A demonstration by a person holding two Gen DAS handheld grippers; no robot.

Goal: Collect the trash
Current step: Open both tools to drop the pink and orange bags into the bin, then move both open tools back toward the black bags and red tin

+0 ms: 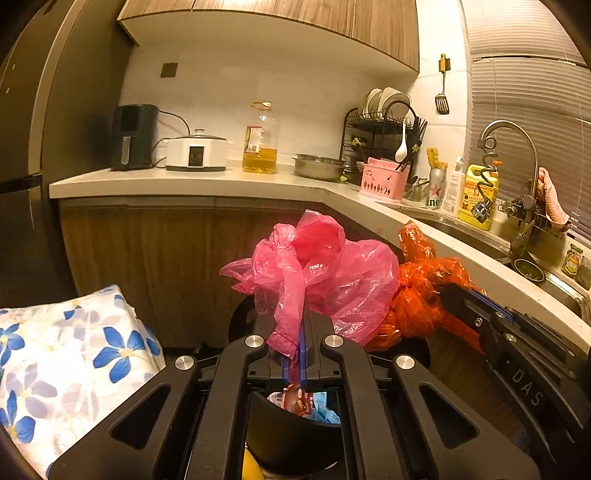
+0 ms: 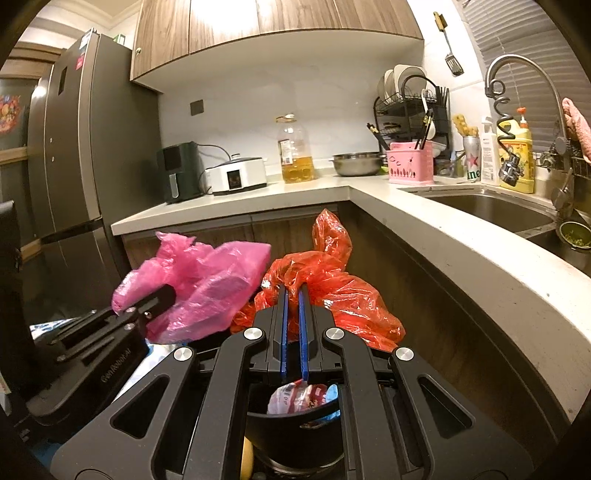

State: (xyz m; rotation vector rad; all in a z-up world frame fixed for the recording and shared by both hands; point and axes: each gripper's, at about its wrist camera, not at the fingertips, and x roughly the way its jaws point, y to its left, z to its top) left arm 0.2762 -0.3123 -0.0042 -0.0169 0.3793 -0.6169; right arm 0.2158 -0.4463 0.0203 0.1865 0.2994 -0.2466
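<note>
Left claw (image 1: pixel 303 314) is clenched on the pink bag (image 1: pixel 325 266) at frame centre; right claw (image 2: pixel 293 299) grips the orange bag (image 2: pixel 332 291) beside it, above a black bin (image 2: pixel 291 424).

The black bin (image 2: pixel 291 424) is mostly hidden behind the gripper frames (its contents barely peek out).

pink bag (image 1: pixel 314 266): we see thin, glossy, crinkled plastic
red bag (image 2: pixel 332 291): same shiny film
desk (image 2: pixel 424 229): smooth pale stone look
cupboard doors (image 2: pixel 258 22): matt wood grain
sink (image 2: pixel 491 210): we see brushed metal
pillow (image 1: pixel 66 354): flowered cloth
</note>
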